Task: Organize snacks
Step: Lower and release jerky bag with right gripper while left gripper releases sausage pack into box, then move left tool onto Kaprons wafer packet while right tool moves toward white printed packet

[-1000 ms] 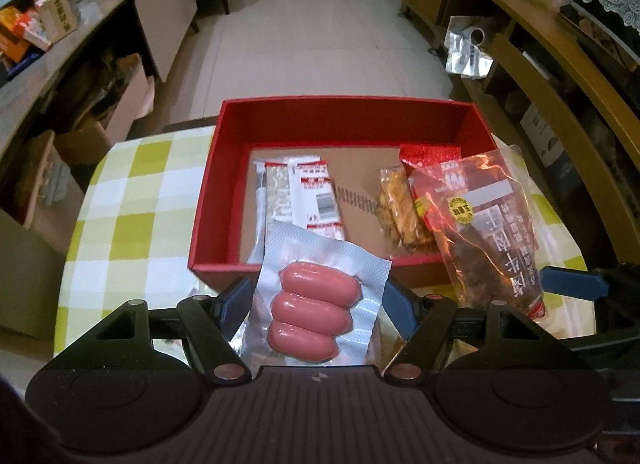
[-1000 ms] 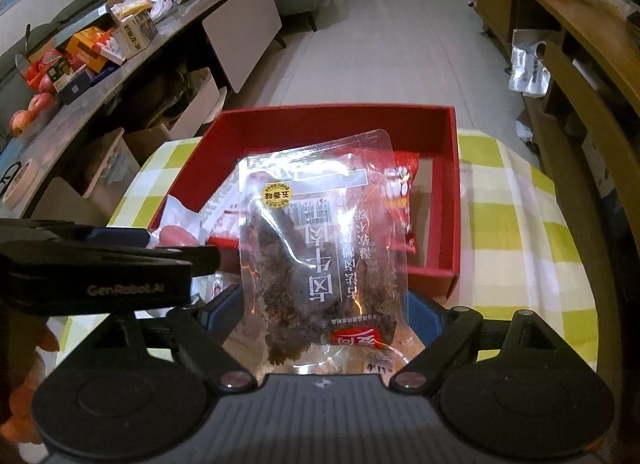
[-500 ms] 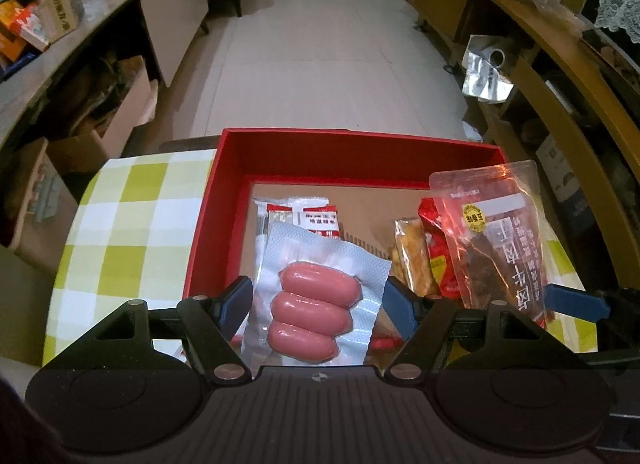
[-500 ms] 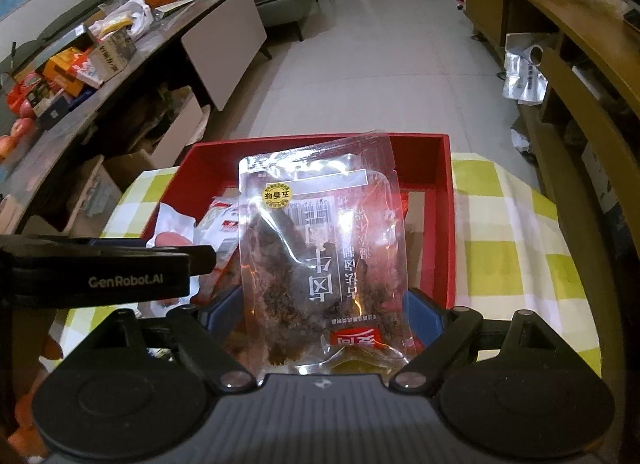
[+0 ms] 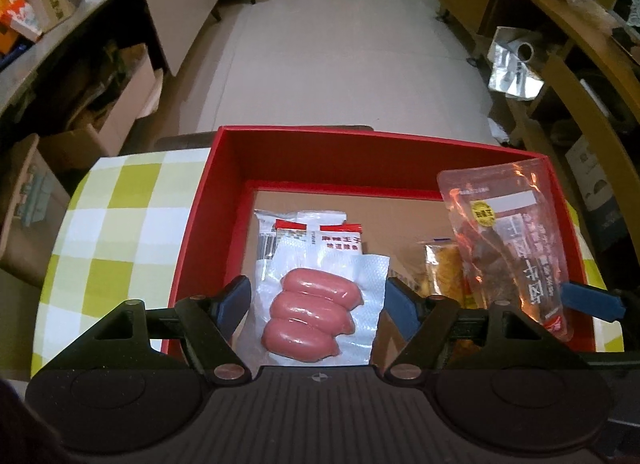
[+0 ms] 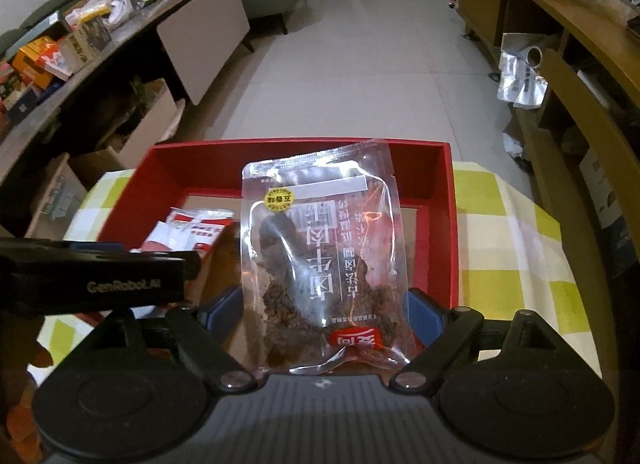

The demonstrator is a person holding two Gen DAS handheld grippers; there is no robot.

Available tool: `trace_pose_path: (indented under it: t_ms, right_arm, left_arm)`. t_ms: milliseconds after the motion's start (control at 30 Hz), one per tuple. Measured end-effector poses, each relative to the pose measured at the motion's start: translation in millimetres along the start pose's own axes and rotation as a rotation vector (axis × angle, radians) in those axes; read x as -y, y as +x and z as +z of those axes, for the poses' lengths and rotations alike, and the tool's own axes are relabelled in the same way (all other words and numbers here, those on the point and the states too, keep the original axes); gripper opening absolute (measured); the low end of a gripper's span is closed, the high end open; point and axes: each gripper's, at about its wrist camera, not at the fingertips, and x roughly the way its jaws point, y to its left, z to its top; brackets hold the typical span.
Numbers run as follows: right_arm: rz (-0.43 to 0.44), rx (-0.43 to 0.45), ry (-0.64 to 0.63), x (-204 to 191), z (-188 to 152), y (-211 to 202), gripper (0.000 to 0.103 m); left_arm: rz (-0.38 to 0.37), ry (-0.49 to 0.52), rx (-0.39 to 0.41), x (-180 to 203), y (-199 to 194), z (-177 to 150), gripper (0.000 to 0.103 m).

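A vacuum pack of three pink sausages (image 5: pixel 312 312) lies between the jaws of my left gripper (image 5: pixel 318 296), low inside the red box (image 5: pixel 192 240). The jaws are opening and thin gaps show beside the pack. My right gripper (image 6: pixel 324 304) holds a clear bag of dark jerky (image 6: pixel 320 248) tilted up over the box's right half (image 6: pixel 444 223). Its jaws are opening too, but the bag's edges still meet both pads. In the left wrist view the jerky bag (image 5: pixel 508 240) leans against one blue fingertip (image 5: pixel 592 300).
White-and-red packets (image 5: pixel 320 240) and a yellow-brown snack packet (image 5: pixel 440 272) lie on the box floor. The box sits on a yellow-checked tablecloth (image 5: pixel 112 232). Cluttered counters, cardboard boxes and wooden shelving line both sides of a tiled floor beyond.
Both grippers have moved forward and down, from the box's near edge to over its inside. The sausage pack and jerky bag came along. Both pairs of jaws stand slightly wider.
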Motion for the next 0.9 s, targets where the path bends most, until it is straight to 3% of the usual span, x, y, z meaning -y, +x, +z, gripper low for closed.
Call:
trace_pose_path:
  t_ms: [200,900]
  right_arm:
    - [-0.001,-0.001,0.004,2,1,3,0.096]
    - [-0.047,0.024,-0.007,2,0,-12,0.096]
  left_arm:
    - [0.008,-0.006,0.001,1,2,2,0.087]
    - [-0.008,-0.056,0.017,-19,-18,2,0.094]
